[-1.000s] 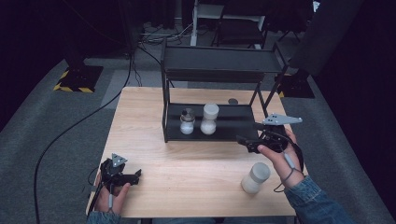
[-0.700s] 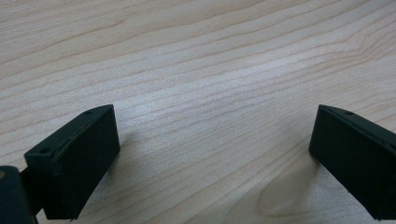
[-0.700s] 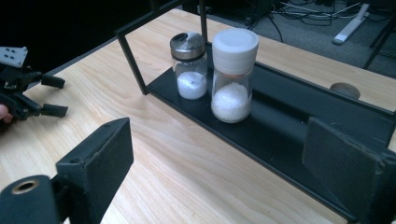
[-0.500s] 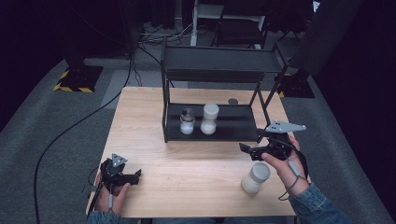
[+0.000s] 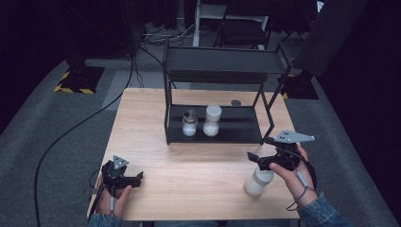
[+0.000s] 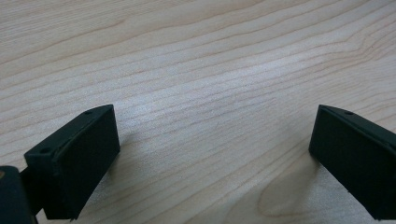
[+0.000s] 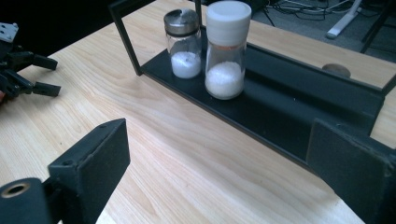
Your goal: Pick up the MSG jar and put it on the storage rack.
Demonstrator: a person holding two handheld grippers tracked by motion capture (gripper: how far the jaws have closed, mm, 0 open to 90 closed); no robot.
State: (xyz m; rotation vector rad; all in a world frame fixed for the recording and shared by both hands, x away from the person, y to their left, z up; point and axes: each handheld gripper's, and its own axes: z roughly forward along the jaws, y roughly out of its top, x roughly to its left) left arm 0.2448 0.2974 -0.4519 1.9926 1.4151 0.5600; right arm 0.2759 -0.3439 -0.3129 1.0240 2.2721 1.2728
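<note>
Two jars stand side by side on the lower shelf of the black rack at the far middle of the desk: a short jar with a metal lid on the left and a taller jar with a white cap on the right, close together; whether they touch I cannot tell. Both hold white grains in their lower part. In the right gripper view they sit near the shelf's front edge, upright.

A third jar, the white jar, stands upright on the desk near its right front corner, apart from the rack. The right gripper hangs just above and beside its top in the high view, held by the person's right hand. Its jaws have just been opening and now stand wide, with nothing between them; in the right gripper view they frame bare wood and the front rail of the rack.

The left gripper rests low at the desk's left front corner in the person's left hand, well apart from all three jars. Its jaws are spread wide over plain wood grain, holding nothing.

A small round dark disc lies on the desk behind the rack.
</note>
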